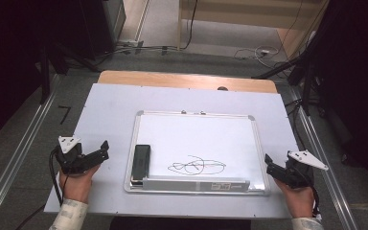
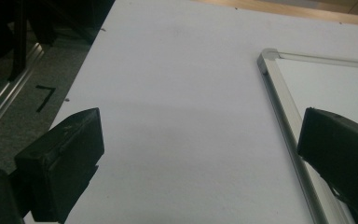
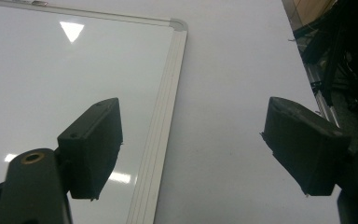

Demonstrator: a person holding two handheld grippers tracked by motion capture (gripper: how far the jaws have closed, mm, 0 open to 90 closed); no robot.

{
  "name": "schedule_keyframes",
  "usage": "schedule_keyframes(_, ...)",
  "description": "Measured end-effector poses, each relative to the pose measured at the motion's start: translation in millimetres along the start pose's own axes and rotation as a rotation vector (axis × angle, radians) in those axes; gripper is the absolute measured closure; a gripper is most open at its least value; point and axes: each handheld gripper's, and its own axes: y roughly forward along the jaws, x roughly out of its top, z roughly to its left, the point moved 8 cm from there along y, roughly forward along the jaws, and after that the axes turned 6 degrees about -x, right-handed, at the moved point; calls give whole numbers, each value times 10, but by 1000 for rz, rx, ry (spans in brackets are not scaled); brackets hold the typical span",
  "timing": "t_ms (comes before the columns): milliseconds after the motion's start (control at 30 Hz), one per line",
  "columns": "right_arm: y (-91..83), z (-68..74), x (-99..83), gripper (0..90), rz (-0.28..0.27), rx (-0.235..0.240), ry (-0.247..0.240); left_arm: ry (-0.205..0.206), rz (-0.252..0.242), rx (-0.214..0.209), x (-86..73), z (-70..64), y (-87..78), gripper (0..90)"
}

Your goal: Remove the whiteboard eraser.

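A whiteboard (image 1: 196, 139) with an aluminium frame lies flat in the middle of the table. On it is a black and red scribble (image 1: 196, 166), and a black eraser (image 1: 141, 160) lies at its left edge. My left gripper (image 1: 105, 150) rests left of the board and is open with nothing held. In the left gripper view its jaws stand wide apart over the white sheet, with the board's frame (image 2: 279, 93) by the right jaw. Right of the board my right gripper (image 1: 268, 164) is open too. Its view has the frame's corner (image 3: 179, 25) between the jaws.
A white sheet (image 1: 115, 105) covers the wooden table (image 1: 187, 80). A marker tray (image 1: 196, 184) runs along the board's near edge. Metal rails (image 1: 24, 148) flank the table on the floor. Cables (image 1: 258, 51) and dark stands lie beyond the far edge.
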Motion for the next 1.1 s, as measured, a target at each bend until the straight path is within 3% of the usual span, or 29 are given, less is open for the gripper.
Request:
schedule_keyframes(600, -20, -10, -1, 182, -1, -5, 2, 24, 18, -30, -25, -166, 39, 29)
schedule_keyframes(800, -22, -6, -1, 182, -2, -3, 1, 65, 44, -55, -75, -342, 88, 33)
schedule_keyframes(1100, -20, -6, -4, 182, 0, -4, -3, 76, 77, -89, -145, -508, 149, 41)
